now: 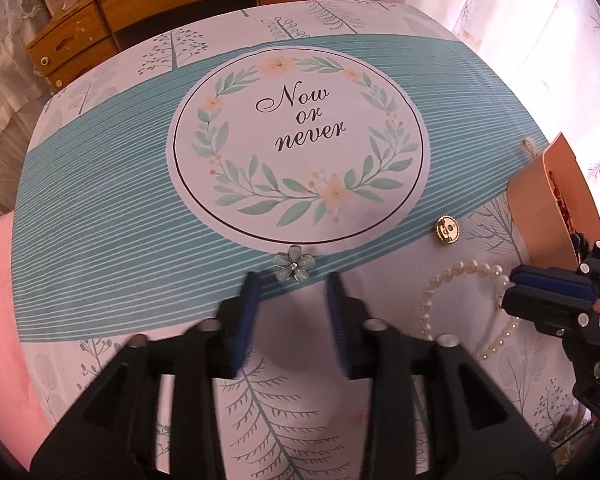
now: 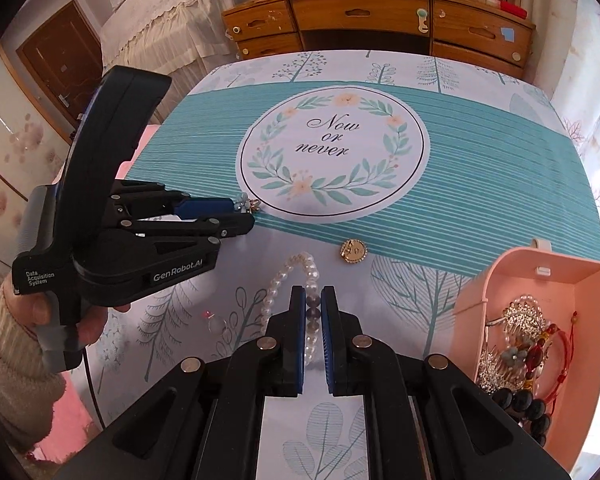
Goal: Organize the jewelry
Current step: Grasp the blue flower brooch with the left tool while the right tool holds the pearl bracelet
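A pale blue flower brooch (image 1: 293, 267) lies on the printed tablecloth (image 1: 100, 240), just beyond the tips of my left gripper (image 1: 292, 282). The jaws stand open with nothing between them. In the right wrist view the brooch (image 2: 247, 205) sits at the left gripper's (image 2: 242, 213) far fingertip. My right gripper (image 2: 313, 292) is shut on the right side of a white pearl bracelet (image 2: 274, 284); beads show between its pads. In the left wrist view that bracelet (image 1: 460, 270) loops out from the right gripper (image 1: 514, 287). A round gold brooch (image 2: 354, 250) (image 1: 447, 231) lies past the bracelet.
An open pink box (image 2: 580, 280) (image 1: 532, 200) at the right holds hair combs, a red cord bracelet and dark beads. A small clear trinket (image 2: 216, 320) lies left of the pearls. A hand in a knit sleeve (image 2: 88, 320) holds the left gripper. A wooden dresser (image 2: 360, 16) stands behind the table.
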Action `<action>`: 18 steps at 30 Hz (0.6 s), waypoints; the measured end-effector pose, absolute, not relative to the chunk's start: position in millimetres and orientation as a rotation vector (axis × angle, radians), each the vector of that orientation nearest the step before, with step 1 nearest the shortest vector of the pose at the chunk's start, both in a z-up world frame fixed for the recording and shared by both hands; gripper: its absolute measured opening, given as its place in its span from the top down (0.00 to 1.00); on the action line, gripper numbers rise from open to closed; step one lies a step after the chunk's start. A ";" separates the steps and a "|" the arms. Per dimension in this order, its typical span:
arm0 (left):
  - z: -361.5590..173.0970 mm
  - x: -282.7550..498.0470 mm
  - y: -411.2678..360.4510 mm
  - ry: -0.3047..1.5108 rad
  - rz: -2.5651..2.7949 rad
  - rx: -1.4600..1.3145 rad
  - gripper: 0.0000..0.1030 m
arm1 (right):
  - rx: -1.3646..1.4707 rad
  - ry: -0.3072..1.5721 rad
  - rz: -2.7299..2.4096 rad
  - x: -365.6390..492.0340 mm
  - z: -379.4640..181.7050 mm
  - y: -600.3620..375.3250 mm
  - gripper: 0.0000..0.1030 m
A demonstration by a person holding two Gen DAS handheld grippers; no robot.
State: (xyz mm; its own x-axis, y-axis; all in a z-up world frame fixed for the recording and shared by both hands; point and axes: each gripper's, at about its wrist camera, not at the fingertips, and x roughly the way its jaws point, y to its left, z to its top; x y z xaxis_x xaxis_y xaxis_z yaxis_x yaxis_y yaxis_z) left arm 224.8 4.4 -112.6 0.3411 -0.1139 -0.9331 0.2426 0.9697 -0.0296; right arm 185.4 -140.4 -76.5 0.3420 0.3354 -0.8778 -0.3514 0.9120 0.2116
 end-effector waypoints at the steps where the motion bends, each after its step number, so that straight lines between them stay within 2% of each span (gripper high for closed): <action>1: -112.2 225.0 4.9 1.195 -0.239 0.116 0.54 | -0.014 1.139 0.445 186.7 -77.0 -141.0 0.93; 12: -114.0 235.6 9.4 1.182 -0.246 0.083 0.54 | 0.008 1.128 0.450 183.6 -73.9 -144.2 0.93; 15: -113.7 237.0 9.2 1.172 -0.244 0.081 0.65 | 0.016 1.129 0.446 181.9 -73.6 -145.2 0.93; 16: -114.4 237.0 8.4 1.176 -0.246 0.086 0.73 | 0.020 1.131 0.443 181.3 -73.9 -146.4 0.93; 18: -114.1 235.3 6.7 1.167 -0.242 0.105 0.83 | 0.031 1.131 0.438 180.1 -73.9 -149.0 0.93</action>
State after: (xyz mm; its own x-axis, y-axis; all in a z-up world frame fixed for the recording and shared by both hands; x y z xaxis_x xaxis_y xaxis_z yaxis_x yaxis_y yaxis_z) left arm 235.3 6.7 -114.1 0.3706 -0.1341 -0.9191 0.2423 0.9692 -0.0437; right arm 180.1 -149.0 -73.9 0.3498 0.3537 -0.8675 -0.3231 0.9147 0.2427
